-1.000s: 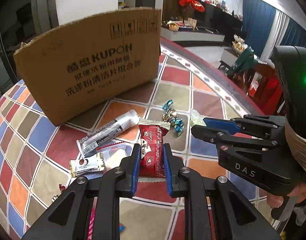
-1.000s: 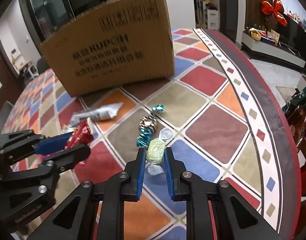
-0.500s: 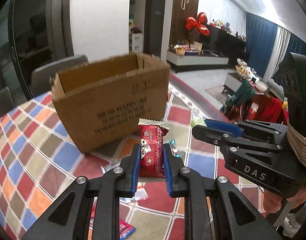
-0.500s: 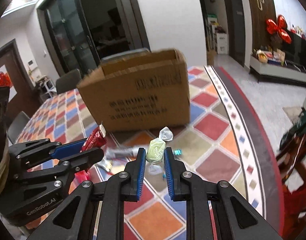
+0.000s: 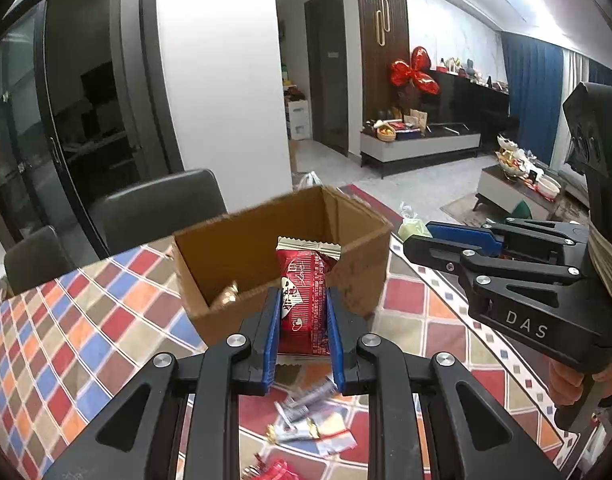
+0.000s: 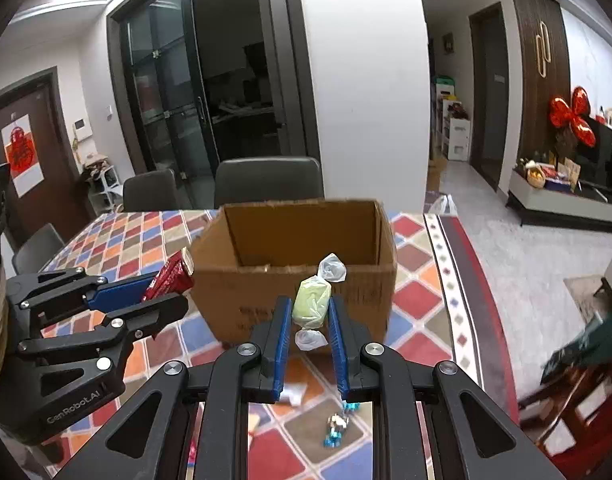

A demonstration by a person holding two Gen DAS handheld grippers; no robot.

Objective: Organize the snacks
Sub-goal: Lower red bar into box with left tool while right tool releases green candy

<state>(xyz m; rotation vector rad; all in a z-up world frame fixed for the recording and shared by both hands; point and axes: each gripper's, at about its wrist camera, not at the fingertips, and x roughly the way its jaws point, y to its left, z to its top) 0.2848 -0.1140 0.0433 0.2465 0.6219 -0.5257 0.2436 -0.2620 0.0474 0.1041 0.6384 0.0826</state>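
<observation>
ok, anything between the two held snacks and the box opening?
Nothing visible. The red snack packet and green candy are held above the table short of the cardboard box; its top is open, flaps clear.

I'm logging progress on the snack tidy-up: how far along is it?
Early on. Done: one gold-wrapped piece shows inside the box. In hand: the left gripper holds a red packet and the right gripper a green candy, both in front of the box. Left: loose wrappers and blue candies on the table.

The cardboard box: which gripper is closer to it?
Roughly level; I can't tell. The left gripper, holding a red snack packet, and right gripper, holding a green candy, both face the cardboard box.
</observation>
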